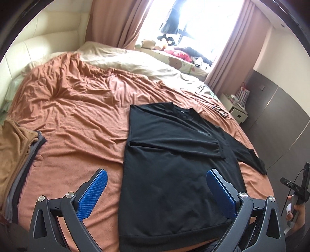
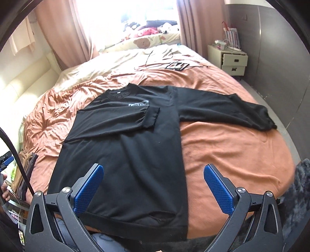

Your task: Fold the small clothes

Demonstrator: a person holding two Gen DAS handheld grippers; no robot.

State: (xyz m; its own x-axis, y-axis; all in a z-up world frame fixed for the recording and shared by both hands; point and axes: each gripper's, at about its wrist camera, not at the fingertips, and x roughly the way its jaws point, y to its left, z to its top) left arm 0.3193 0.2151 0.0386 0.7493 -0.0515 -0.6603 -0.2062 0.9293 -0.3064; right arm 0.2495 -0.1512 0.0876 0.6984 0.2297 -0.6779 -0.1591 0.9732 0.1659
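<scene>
A black shirt [image 2: 124, 151] is laid on the bed [image 2: 222, 151], one sleeve folded in; both tools, left [image 1: 157, 181] and right [image 2: 154, 176], are held spread above it.

Sunlit window [image 2: 147, 11], pink curtains [image 2: 64, 33]

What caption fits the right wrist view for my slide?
Open right gripper above a black sweatshirt on the orange bedspread, one sleeve folded in, the other sleeve outstretched.

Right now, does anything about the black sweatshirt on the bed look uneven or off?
Yes. The black sweatshirt is half folded: one sleeve lies across the chest, while the other sleeve is spread out over the orange bedspread. Both grippers are open, holding nothing.
</scene>
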